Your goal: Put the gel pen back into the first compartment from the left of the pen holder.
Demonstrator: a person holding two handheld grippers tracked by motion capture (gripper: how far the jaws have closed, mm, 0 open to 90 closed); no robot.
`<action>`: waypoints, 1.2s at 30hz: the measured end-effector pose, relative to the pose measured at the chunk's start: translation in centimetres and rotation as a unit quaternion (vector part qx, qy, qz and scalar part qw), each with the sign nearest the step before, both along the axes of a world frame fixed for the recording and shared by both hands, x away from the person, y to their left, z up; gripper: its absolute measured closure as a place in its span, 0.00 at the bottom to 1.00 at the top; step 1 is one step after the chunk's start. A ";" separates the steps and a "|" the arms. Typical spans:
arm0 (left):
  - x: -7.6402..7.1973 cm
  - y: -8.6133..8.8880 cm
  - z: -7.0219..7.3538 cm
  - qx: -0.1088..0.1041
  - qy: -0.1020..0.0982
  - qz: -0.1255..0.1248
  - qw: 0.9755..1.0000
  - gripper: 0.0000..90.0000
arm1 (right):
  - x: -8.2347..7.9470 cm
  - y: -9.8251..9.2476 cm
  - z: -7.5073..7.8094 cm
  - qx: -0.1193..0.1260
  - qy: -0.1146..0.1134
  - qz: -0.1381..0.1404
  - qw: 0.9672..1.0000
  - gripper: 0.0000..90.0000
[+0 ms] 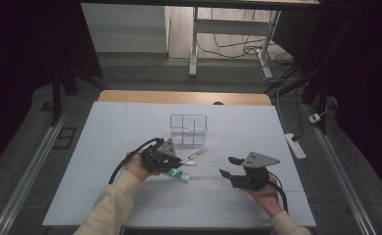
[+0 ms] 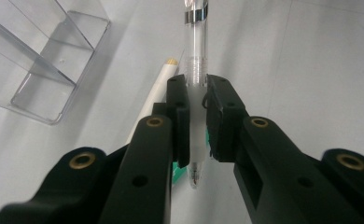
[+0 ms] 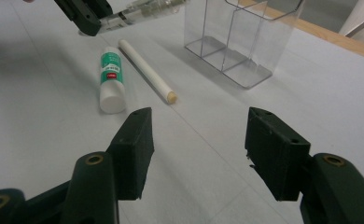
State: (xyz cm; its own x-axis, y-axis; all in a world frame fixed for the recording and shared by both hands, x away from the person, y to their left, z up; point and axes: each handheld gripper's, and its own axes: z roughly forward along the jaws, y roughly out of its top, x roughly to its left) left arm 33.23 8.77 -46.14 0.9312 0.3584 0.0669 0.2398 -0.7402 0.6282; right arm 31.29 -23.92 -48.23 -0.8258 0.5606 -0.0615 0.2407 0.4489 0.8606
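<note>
Between my left gripper's matt black plastic pads I see a clear, glossy plastic pen with a shiny metal band. Just left of those jaws lies a smooth, matt white stick. Ahead of my right gripper's jaws, the organiser looks transparent, glossy acrylic, the glue stick smooth plastic with a paper-like label.

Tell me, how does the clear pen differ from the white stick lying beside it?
The clear pen is see-through with a metal band; the white stick is solid white with a tan tip. The pen is clamped between the left gripper's jaws, while the stick lies loose on the table, untouched. In the right gripper view the pen looks lifted at an angle; the stick lies flat beside a glue stick. Both are long, slim and near the clear organizer.
</note>
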 end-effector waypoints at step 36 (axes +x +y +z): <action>0.7 -3.0 0.2 0.010 0.007 0.004 1.000 0.88 | 0.3 4.5 2.6 -0.012 -0.041 0.038 0.998 0.46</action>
State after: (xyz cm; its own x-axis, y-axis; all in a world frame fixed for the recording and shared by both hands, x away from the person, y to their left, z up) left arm 33.88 5.75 -45.95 0.9294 0.3640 0.0607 0.2540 -0.7502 0.6105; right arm 31.62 -19.44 -45.61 -0.8575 0.4939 -0.1443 0.1334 0.4843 0.8646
